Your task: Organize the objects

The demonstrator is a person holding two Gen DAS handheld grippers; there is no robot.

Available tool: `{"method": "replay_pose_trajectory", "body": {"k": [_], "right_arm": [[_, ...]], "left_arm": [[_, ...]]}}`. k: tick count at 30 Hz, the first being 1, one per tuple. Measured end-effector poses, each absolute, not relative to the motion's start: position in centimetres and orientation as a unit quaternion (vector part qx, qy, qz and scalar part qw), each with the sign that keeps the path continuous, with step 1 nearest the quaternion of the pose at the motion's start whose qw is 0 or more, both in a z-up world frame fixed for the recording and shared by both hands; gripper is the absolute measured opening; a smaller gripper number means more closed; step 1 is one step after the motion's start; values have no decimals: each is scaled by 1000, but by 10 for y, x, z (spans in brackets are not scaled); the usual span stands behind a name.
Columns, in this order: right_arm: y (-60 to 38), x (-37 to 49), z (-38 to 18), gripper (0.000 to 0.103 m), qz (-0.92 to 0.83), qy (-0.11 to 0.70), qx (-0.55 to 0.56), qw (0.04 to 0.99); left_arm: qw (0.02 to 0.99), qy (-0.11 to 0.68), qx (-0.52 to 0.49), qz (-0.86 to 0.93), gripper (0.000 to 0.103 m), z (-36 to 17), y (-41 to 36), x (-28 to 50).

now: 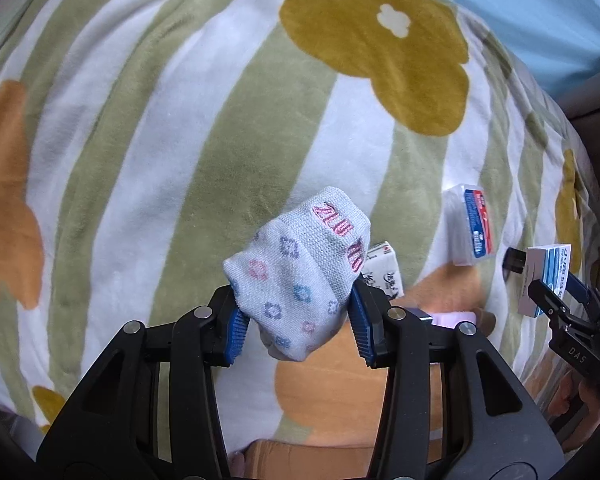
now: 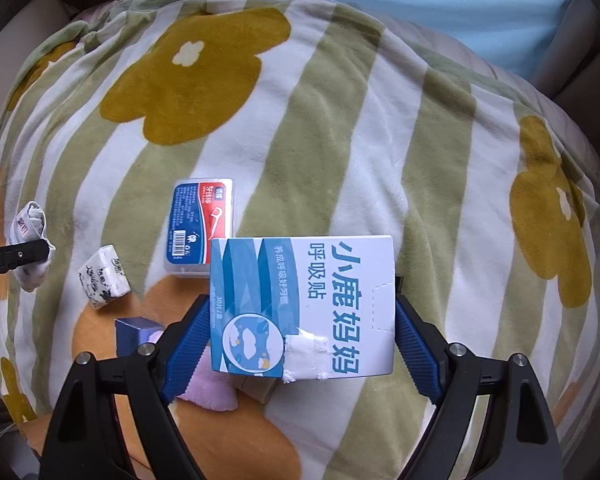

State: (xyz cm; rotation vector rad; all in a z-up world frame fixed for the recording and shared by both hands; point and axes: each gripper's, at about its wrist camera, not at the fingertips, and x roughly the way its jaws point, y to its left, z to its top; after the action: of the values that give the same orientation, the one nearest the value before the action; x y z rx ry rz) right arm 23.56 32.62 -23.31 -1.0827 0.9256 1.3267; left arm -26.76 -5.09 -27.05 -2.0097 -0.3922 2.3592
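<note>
My left gripper (image 1: 296, 316) is shut on a rolled pale sock (image 1: 300, 268) with small flower prints and pink letters, held above the striped flower blanket (image 1: 180, 120). It also shows at the left of the right wrist view (image 2: 30, 240). My right gripper (image 2: 302, 332) is shut on a white and blue carton (image 2: 304, 304) with Chinese print and a taped corner; the carton also shows in the left wrist view (image 1: 546, 276). A floss-pick box (image 2: 200, 224) and a small tissue pack (image 2: 104, 282) lie on the blanket between the two grippers.
A small purple box (image 2: 138, 330), a pink cloth (image 2: 212, 392) and a brown cardboard piece (image 2: 260, 388) lie under my right gripper. A light blue sheet (image 2: 420, 0) lies behind the blanket. The blanket falls away at its right edge (image 1: 580, 200).
</note>
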Motion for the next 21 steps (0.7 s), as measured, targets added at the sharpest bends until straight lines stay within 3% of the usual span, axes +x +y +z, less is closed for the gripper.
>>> {"method": "replay_pose_trajectory", "body": {"k": [12,21], "right_arm": [[262,191,-156,84,587,374,-411,590],[194,168,-127,84,593,371,-396,595]], "left_arm": [[71,-71,-588,803,40,-176,-30,-205],[100,-62,-564,817,40,-141,-28,-137]]}}
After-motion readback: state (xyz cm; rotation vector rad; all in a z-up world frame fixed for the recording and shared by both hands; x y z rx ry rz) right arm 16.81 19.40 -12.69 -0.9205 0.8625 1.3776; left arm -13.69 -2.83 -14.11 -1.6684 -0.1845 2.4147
